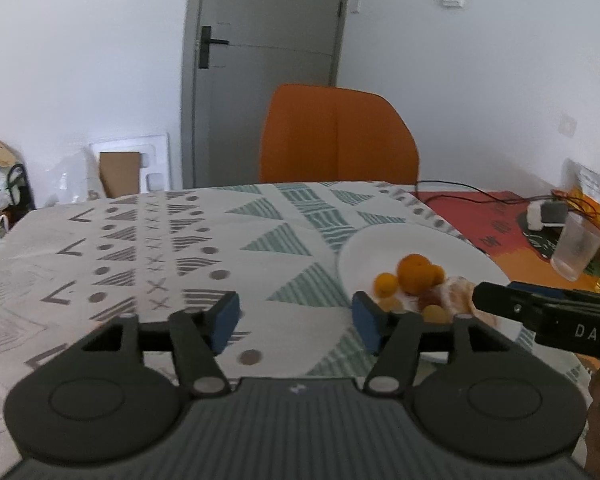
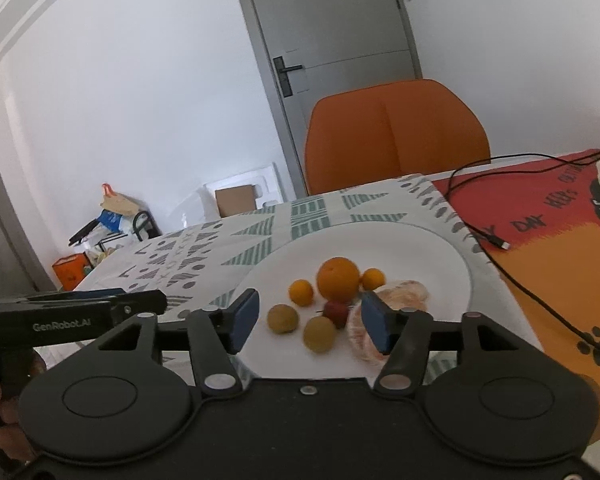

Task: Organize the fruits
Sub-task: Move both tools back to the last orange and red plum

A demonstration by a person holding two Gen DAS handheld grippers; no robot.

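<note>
A cluster of fruit sits on a white plate [image 2: 440, 248] just ahead of the right gripper [image 2: 308, 322], whose blue-padded jaws stand apart with nothing between them. The big orange [image 2: 337, 279] rises at the centre of the pile, straight beyond the gap; two small orange citrus flank it, one [image 2: 301, 292] to its left and one [image 2: 373, 279] to its right. Nearer the jaws lie two dull yellow round fruits [image 2: 283, 319] [image 2: 319, 334], with a small dark red fruit [image 2: 335, 312] between them and the orange. Partly hidden behind the right-hand pad is a pale, peeled-looking citrus [image 2: 406, 291].

The orange looks firm and the heaviest piece, best taken across its widest part. The small round fruits look light, smooth-skinned and likely to roll on the glossy plate, so a centred pinch from both sides seems wise. The peeled piece appears soft and easily crushed, calling for a gentle squeeze.

The left gripper [image 1: 296, 322] hangs beside the plate, over the patterned tablecloth [image 1: 172, 240], jaws likewise parted and empty, the fruit off to its right. Beyond the table stand an orange chair [image 1: 340, 140] and a grey door [image 1: 268, 40]; a black cable [image 2: 520, 280] trails across the red mat to the right.
</note>
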